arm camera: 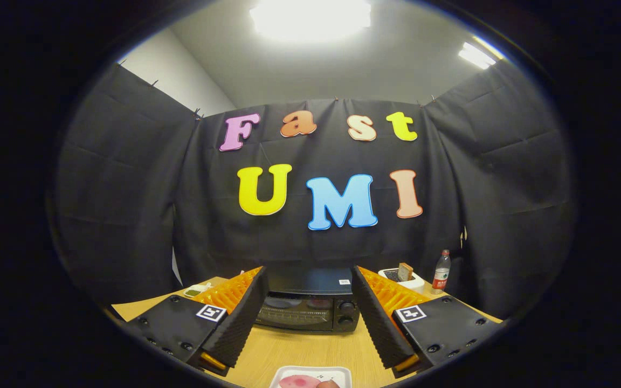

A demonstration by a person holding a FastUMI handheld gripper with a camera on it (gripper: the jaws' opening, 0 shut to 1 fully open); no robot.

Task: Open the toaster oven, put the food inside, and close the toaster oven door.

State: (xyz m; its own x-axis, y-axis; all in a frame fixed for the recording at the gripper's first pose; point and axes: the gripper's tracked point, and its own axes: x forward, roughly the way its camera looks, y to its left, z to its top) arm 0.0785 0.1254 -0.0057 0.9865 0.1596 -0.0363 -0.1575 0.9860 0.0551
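Observation:
A black toaster oven (306, 304) stands on the wooden table (294, 350) against the booth's back wall, straight ahead beyond my fingers, its door shut. My gripper (306, 288) is open, its two fingers spread wide with nothing between them, held well back from the oven. Below and between the fingers a white tray (289, 373) lies near the table's front, carrying pink food (299, 381) with a small brown piece beside it.
A white toaster with a slice of bread (403, 276) sits right of the oven, and a clear water bottle (441, 271) stands further right. A small greenish object (196, 291) lies on the table at the back left.

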